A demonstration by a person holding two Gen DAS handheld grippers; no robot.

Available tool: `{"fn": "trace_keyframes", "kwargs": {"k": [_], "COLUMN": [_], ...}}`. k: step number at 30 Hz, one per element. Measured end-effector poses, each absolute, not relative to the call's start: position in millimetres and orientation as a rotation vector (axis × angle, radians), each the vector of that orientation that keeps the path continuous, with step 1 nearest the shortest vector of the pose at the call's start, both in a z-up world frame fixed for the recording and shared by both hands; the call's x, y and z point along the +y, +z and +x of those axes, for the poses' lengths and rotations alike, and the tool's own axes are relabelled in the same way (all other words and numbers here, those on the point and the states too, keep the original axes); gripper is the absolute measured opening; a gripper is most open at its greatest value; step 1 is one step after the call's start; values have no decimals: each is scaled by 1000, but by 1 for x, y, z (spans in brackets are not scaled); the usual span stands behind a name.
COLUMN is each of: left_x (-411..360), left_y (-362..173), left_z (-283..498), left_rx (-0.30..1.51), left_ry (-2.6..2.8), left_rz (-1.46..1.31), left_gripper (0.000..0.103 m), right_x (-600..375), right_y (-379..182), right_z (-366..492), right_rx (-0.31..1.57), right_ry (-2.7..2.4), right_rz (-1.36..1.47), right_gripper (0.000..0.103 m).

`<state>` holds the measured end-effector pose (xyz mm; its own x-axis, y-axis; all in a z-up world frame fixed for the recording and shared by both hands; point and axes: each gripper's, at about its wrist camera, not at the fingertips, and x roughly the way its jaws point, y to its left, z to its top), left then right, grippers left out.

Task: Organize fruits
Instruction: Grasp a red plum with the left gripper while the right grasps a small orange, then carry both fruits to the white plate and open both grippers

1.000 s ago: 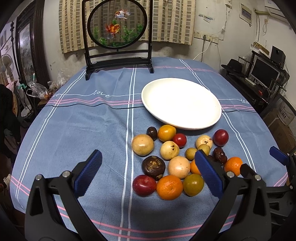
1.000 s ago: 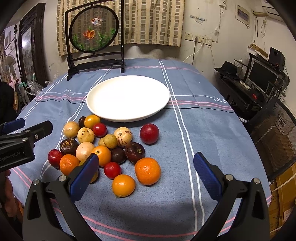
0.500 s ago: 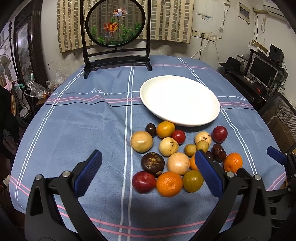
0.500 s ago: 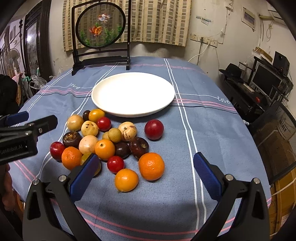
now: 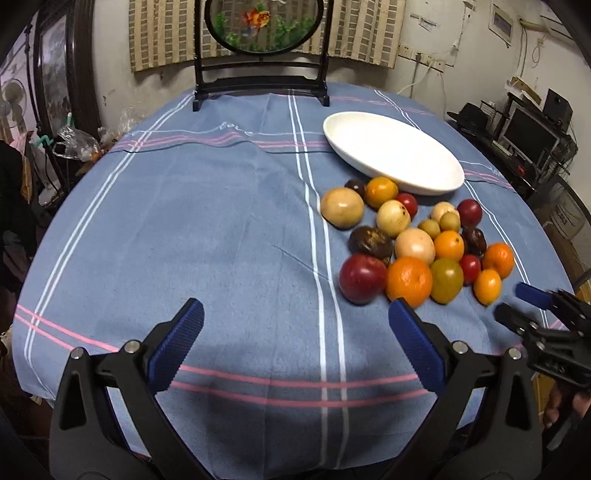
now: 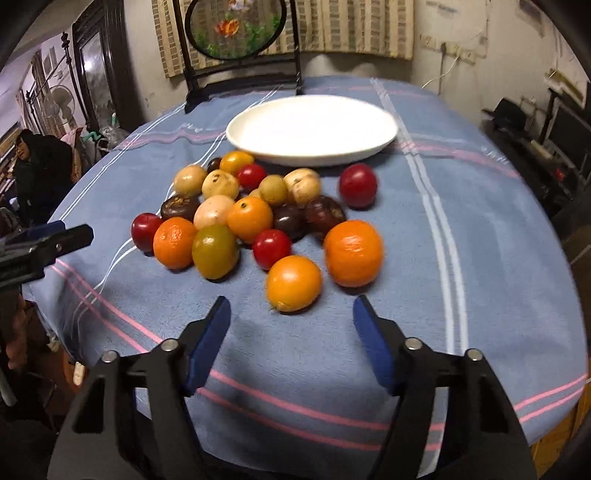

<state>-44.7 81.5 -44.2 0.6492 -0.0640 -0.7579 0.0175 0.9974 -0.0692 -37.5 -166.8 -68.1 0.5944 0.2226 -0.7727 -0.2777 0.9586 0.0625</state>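
Right gripper (image 6: 291,314), jaws just closing but apart and empty, sits before small orange fruit (image 6: 293,282); left gripper (image 5: 295,321) released over tablecloth (image 5: 221,229)

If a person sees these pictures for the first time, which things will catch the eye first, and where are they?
First comes the heap of fruit, red, orange, yellow and dark, lying on the blue striped tablecloth just in front of an empty white plate. Nearest the right gripper, whose jaws have just been closing with nothing between them, lies a smooth orange fruit. At the table's far edge stands a round goldfish screen in a black frame.
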Motion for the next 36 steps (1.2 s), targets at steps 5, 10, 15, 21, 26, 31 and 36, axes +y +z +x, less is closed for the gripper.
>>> {"fn": "trace_keyframes", "kwargs": {"k": [5,10,15,21,26,31,36], "left_x": [74,71,62,48,35,34,41], "left_y": [-48,-52,-67,-82,-86,-84,-67], "left_z": [-45,-38,-18,-1,11,11,-3], "left_rx": [872,883,913,948,916,914,864], "left_ry": [-72,-69,-84,-140,-188,-226,-238], "left_rz": [-41,-21,22,60,76,35,0], "left_gripper": [101,101,100,80,48,39,39], "right_x": [-157,-170,-189,-198,-198,-191,-185], "right_y": [-87,-79,-72,-71,-81,-78,-67], "right_z": [-13,-19,-35,-34,-30,-32,-35], "right_rx": [897,881,873,868,905,903,865], "right_ry": [225,264,252,278,290,301,323], "right_rz": [-128,-69,-34,15,36,21,17], "right_gripper": [36,36,36,36,36,36,36]}}
